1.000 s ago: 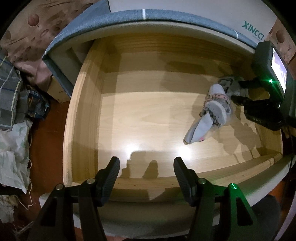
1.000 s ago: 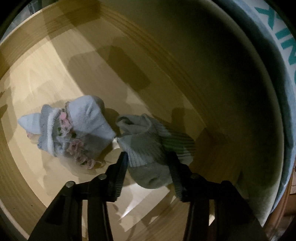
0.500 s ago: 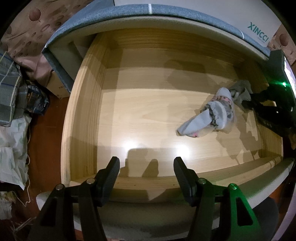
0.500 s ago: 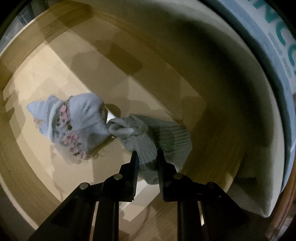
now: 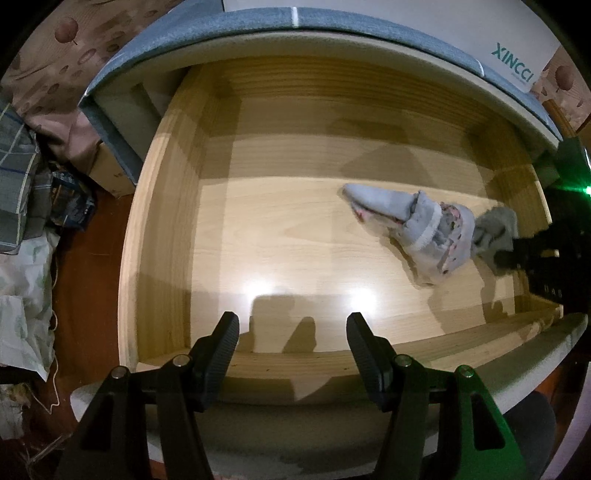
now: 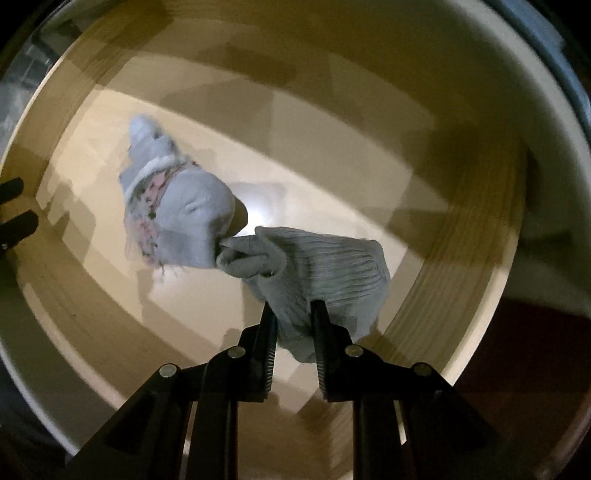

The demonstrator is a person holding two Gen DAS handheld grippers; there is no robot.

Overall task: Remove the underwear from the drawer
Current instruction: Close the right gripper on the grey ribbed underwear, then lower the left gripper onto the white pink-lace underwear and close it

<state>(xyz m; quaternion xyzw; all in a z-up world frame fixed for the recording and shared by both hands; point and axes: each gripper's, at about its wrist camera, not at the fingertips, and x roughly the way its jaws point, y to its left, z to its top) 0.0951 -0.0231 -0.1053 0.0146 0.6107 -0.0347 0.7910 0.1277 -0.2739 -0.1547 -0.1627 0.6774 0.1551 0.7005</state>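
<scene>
Nearest the right wrist camera, the right gripper (image 6: 292, 314) has its two black fingers pinched on the near end of a grey ribbed underwear piece (image 6: 325, 266), the fabric bunched between the pads. Just beyond, that piece is tangled at its rolled edge with a pale blue underwear piece (image 6: 188, 225) that has a white band and a pink frilled trim (whether the two are knotted or only snagged I cannot tell). Both lie over the light floor of the wooden drawer (image 5: 258, 229), toward its right side in the left wrist view. The left gripper (image 5: 291, 338) hangs above the drawer's front edge with its fingers spread wide and nothing between them. Past the drawer's far wall runs a grey padded edge (image 5: 221, 29).
</scene>
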